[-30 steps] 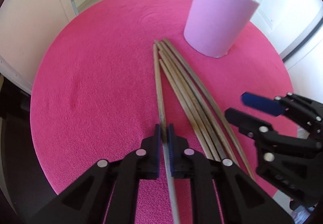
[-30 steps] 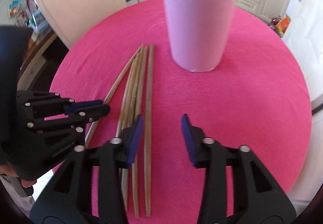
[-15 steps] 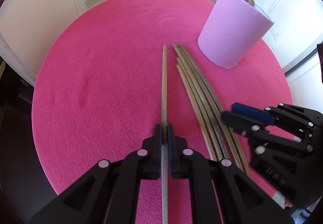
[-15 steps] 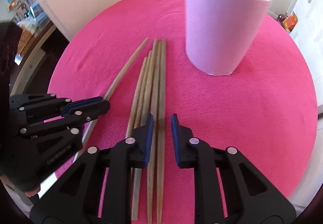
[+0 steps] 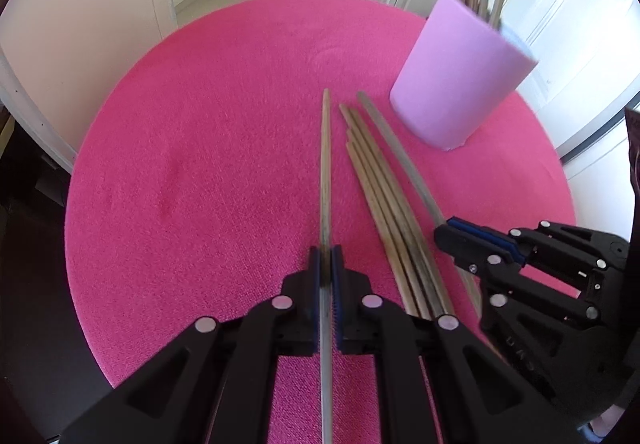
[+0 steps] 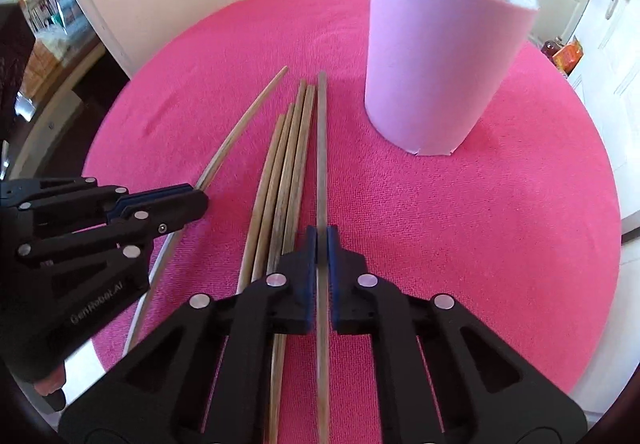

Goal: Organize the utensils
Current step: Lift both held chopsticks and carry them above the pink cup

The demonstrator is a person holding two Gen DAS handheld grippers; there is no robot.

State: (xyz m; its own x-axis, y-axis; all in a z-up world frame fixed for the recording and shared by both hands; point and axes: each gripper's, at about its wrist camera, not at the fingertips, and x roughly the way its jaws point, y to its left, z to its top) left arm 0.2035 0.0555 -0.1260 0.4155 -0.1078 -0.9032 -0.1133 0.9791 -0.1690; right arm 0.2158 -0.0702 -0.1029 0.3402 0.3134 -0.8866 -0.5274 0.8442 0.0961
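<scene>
A: Nearest, left gripper (image 5: 326,264) clamped on one wooden stick (image 5: 326,172), raised clear of the bundle and pointing far across the pink tablecloth (image 5: 200,164)

B: Right gripper (image 6: 322,244) just closed on the rightmost stick (image 6: 321,148), pads tight on it; four more sticks (image 6: 288,164) lying loose just left of it

A: Keep both grips firm, lift the right stick straight up so as not to drag its neighbours

B: Then tilt each stick upright before reaching the pink holder (image 6: 440,64), far right, already crowded with sticks

A: Aim for a gap at the rim, lower gently, one at a time; risk of toppling the holder if knocked sideways

B: Release only once the tip sits inside
</scene>
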